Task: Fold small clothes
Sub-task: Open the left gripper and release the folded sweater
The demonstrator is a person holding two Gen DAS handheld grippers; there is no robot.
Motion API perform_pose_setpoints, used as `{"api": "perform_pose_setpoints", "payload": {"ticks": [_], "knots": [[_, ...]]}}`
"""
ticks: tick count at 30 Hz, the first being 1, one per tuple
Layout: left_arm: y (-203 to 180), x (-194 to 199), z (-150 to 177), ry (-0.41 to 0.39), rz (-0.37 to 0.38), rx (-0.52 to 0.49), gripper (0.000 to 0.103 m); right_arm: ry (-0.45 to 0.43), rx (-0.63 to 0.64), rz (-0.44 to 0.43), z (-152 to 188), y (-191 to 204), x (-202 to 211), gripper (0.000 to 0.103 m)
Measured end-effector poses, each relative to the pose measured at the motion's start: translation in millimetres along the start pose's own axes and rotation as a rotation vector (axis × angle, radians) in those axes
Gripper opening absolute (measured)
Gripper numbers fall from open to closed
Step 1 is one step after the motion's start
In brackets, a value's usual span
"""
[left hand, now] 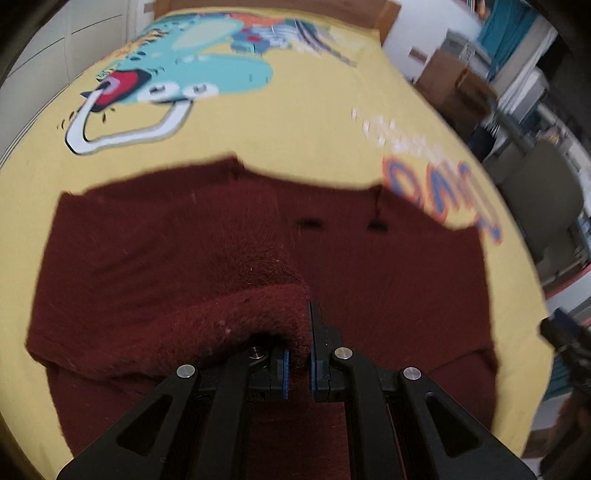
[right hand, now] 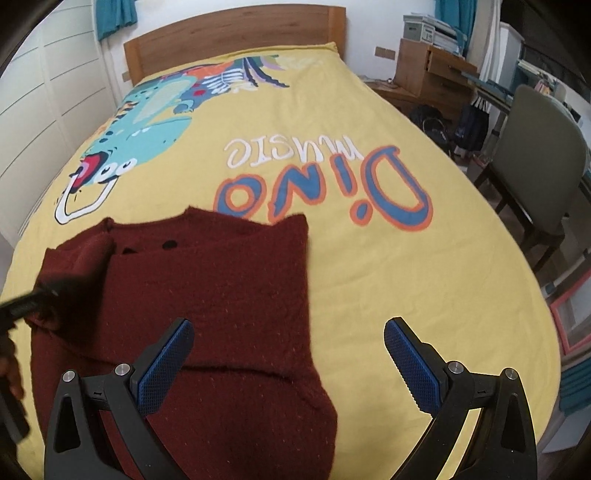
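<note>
Left gripper (left hand: 300, 363) jaws pinched on a raised fold of the maroon knit garment (right hand: 207, 295), right gripper (right hand: 288, 354) jaws wide and empty above its right edge, garment flat on the yellow bedspread (right hand: 369, 258); carry the fold across level, avoid dragging.

A sweater (right hand: 207, 295) lies on the near left part of a bedspread (right hand: 369, 258) covering a bed, whose headboard (right hand: 236, 33) stands at the far end. A chair (right hand: 535, 177) stands right of the bed, with a desk (right hand: 436, 74) behind it and closet doors (right hand: 48, 92) to the left.
</note>
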State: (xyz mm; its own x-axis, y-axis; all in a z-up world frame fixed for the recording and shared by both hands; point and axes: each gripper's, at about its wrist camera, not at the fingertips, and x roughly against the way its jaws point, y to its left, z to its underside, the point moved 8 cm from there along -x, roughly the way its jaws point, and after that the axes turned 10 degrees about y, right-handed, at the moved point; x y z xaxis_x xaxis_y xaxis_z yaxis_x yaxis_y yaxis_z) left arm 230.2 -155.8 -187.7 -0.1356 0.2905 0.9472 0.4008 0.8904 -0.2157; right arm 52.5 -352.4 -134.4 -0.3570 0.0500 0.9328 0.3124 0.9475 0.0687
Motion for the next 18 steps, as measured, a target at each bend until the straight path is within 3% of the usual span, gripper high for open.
{"api": "perform_pose_setpoints", "payload": {"ticks": [4, 9, 11, 13, 15, 16, 18], "knots": [[3, -23, 15, 0.063, -0.045, 0.004, 0.007, 0.028, -0.009, -0.015, 13, -1, -13, 0.103], [3, -24, 17, 0.068, -0.065, 0.001, 0.01, 0.056, -0.023, -0.033, 26, -2, -25, 0.103], [4, -25, 17, 0.085, -0.049, 0.009, 0.023, 0.062, -0.028, -0.036, 30, -3, -28, 0.103], [5, -23, 18, 0.101, -0.03, 0.032, 0.055, 0.065, -0.037, -0.044, 33, -3, -29, 0.103], [7, -18, 19, 0.1, -0.041, 0.051, 0.075, 0.068, -0.045, -0.051, 35, -4, -30, 0.103], [7, -15, 19, 0.097, -0.041, 0.051, 0.083, 0.067, -0.045, -0.052, 36, -4, -30, 0.103], [8, -10, 20, 0.098, -0.043, 0.041, 0.089, 0.065, -0.045, -0.049, 36, -5, -28, 0.103]]}}
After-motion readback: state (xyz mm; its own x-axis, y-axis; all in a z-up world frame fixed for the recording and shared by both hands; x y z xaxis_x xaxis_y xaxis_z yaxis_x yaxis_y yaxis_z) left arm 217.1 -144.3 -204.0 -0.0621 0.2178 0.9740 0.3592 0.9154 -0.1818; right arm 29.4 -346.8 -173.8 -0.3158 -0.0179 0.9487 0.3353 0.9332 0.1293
